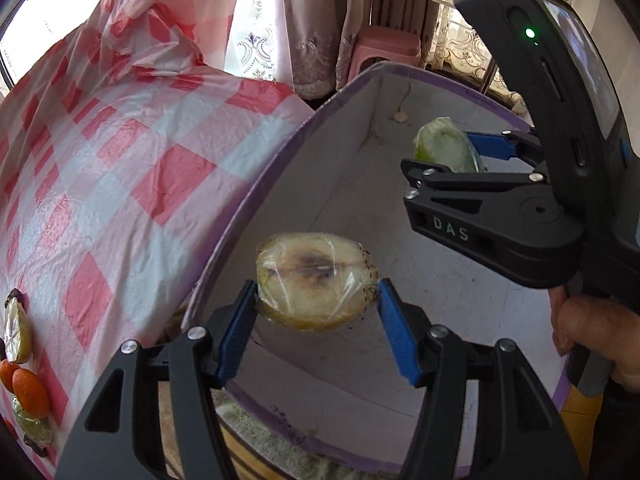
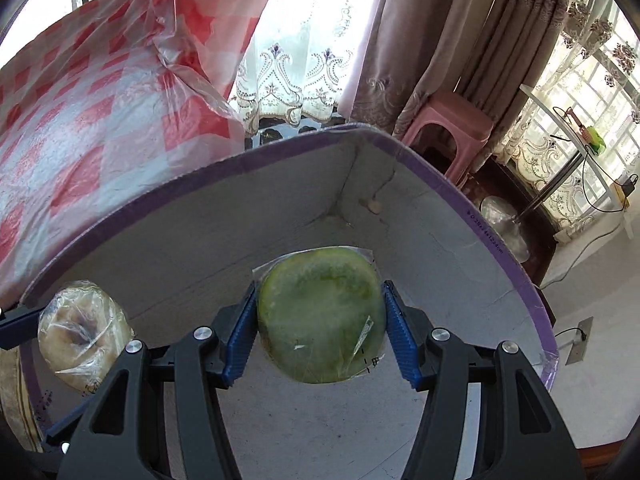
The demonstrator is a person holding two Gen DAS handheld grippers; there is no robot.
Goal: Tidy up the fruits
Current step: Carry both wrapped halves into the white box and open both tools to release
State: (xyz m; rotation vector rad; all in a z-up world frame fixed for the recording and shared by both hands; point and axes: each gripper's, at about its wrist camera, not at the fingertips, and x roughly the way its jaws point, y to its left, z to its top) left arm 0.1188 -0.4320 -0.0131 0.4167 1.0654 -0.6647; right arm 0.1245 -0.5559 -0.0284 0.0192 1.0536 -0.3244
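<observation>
Holding one wrapped fruit piece per gripper, both hanging over the open purple-rimmed cardboard box with white inside walls (image 1: 352, 92). Left gripper (image 1: 318, 322) is sitting partly closed, blue pads pressing both sides of a pale yellow-brown halved fruit in clear plastic film (image 1: 316, 278), cut face with a dark core turned toward the camera; piece is hanging inside the box mouth, near the box's left wall, clear of the floor. Right gripper (image 2: 320, 330) is likewise partly closed, blue ribbed pads clamping a round green fruit slice in clear film (image 2: 320, 312), sitting deeper toward the box's far corner. In the left wrist view the right gripper (image 1: 452, 160) is showing from the side, with the green slice (image 1: 444, 146) in its jaws, and a bare hand (image 1: 592, 340) is gripping its handle at the box's right edge. Left of the box, a red-and-white checked plastic cloth (image 1: 120, 168) is covering a table; on it, well apart from the box, are lying small orange citrus fruits (image 1: 30, 392) and a film-wrapped yellow slice (image 1: 18, 332). Beyond the box, a pink plastic stool (image 2: 452, 124) is standing by grey curtains (image 2: 404, 40).
</observation>
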